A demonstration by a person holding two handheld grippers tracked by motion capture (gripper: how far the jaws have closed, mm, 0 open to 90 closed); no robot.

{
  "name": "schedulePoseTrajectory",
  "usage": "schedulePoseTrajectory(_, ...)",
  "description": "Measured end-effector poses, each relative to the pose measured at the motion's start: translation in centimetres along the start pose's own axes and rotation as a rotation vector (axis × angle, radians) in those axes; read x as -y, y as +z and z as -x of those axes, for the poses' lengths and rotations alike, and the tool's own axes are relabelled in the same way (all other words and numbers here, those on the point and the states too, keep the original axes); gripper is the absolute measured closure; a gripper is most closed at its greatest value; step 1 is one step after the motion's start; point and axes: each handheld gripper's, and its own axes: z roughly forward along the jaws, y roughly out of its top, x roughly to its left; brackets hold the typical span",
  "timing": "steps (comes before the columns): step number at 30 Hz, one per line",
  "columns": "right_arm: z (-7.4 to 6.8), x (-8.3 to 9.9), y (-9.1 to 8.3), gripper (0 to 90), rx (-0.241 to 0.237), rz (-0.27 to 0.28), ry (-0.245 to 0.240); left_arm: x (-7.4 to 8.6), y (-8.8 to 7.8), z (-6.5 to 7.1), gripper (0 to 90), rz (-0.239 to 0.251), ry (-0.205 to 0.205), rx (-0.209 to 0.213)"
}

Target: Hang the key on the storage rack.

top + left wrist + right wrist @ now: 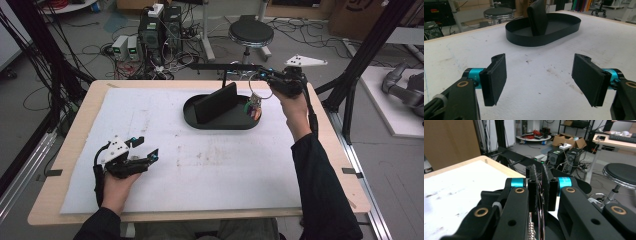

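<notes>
Nearest, left gripper (142, 148): rests low over the white mat (200, 170) at the near left; its jaws stand wide apart with nothing between them; it points far and right, toward the tray.

Middle, black tray (197, 121): an oval dish on the far half of the mat, long axis running left to right; a dark upright wallet-like piece (216, 102) stands in it, tilted, leaning along that axis.

Far, right gripper (261, 75): held above the tray's right end; its jaws are pinched together on a key ring (264, 91), from which a small bunch of keys and tags (255, 107) hangs straight down.

Relation that matters: the bunch hangs over, or just at, the tray's right end, so the tray lies directly below the right gripper; I judge a short drop would land it inside; the right hand is far nearer the tray than the left.

Views compared: the high view shows the bunch's place over the tray; the right gripper view shows the thin ring and a bit of chain (531, 230) nipped between the pads (533, 187), though not the tray floor; the left gripper view shows the tray's (564, 32) inside bare apart from the upright piece (537, 17).
</notes>
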Motion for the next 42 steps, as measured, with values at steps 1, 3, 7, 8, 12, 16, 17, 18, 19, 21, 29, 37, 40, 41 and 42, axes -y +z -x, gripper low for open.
schedulePoseTrajectory(1, 0.1, 0.0, 0.2, 85.5, 0.009, -0.004, -0.001, 0.0, 0.0, 0.0, 28.1, -0.002, 0.002, 0.0)
schedulePoseTrajectory(3, 0.2, -0.1, 0.5, 85.5, 0.013, -0.009, 0.005, 0.1, 0.0, 0.0, 28.2, 0.0, -0.002, 0.0)
schedulePoseTrajectory(7, 0.4, -0.4, 1.0, 85.5, 0.031, -0.012, 0.006, 0.0, -0.1, 0.0, 28.2, 0.002, 0.001, 0.002)
schedulePoseTrajectory(8, 0.4, -0.5, 1.2, 85.5, 0.036, -0.017, 0.004, 0.0, -0.1, 0.0, 28.2, 0.002, 0.001, 0.002)
schedulePoseTrajectory(12, 0.4, -0.6, 1.7, 85.5, 0.048, -0.006, 0.002, 0.1, -0.1, 0.0, 28.2, -0.001, 0.001, 0.003)
schedulePoseTrajectory(16, 0.9, -0.2, 2.4, 85.5, 0.06, -0.028, 0.017, 0.1, -0.2, -0.1, 28.2, 0.0, 0.0, 0.0)
schedulePoseTrajectory(17, 1.0, -0.1, 2.5, 85.5, 0.064, -0.027, 0.024, 0.2, -0.2, -0.1, 28.2, 0.0, 0.001, 0.0)
schedulePoseTrajectory(18, 1.2, 0.0, 2.6, 85.5, 0.063, -0.023, 0.031, 0.2, -0.2, -0.1, 28.2, 0.0, 0.0, -0.001)
schedulePoseTrajectory(19, 1.3, 0.1, 2.8, 85.5, 0.067, -0.02, 0.036, 0.2, -0.2, -0.1, 28.2, 0.001, -0.002, -0.002)
schedulePoseTrajectory(21, 1.7, 0.3, 3.0, 85.5, 0.071, -0.024, 0.044, 0.2, -0.2, -0.2, 28.2, 0.0, -0.004, -0.002)
schedulePoseTrajectory(29, 3.0, 1.1, 3.6, 85.5, 0.091, -0.029, 0.098, 0.4, -0.2, -0.2, 28.2, -0.004, -0.006, -0.001)
schedulePoseTrajectory(37, 3.4, 1.4, 4.0, 85.5, 0.094, -0.042, 0.108, 0.5, -0.2, -0.2, 28.2, -0.009, -0.004, 0.0)
schedulePoseTrajectory(40, 3.5, 1.6, 4.2, 85.5, 0.093, -0.054, 0.111, 0.5, -0.1, -0.1, 28.2, -0.01, -0.005, 0.0)
schedulePoseTrajectory(41, 3.6, 1.6, 4.3, 85.5, 0.094, -0.058, 0.112, 0.5, -0.1, -0.1, 28.2, -0.011, -0.006, 0.002)
schedulePoseTrajectory(42, 3.6, 1.7, 4.3, 85.5, 0.092, -0.061, 0.112, 0.5, -0.1, -0.1, 28.2, -0.011, -0.006, 0.001)
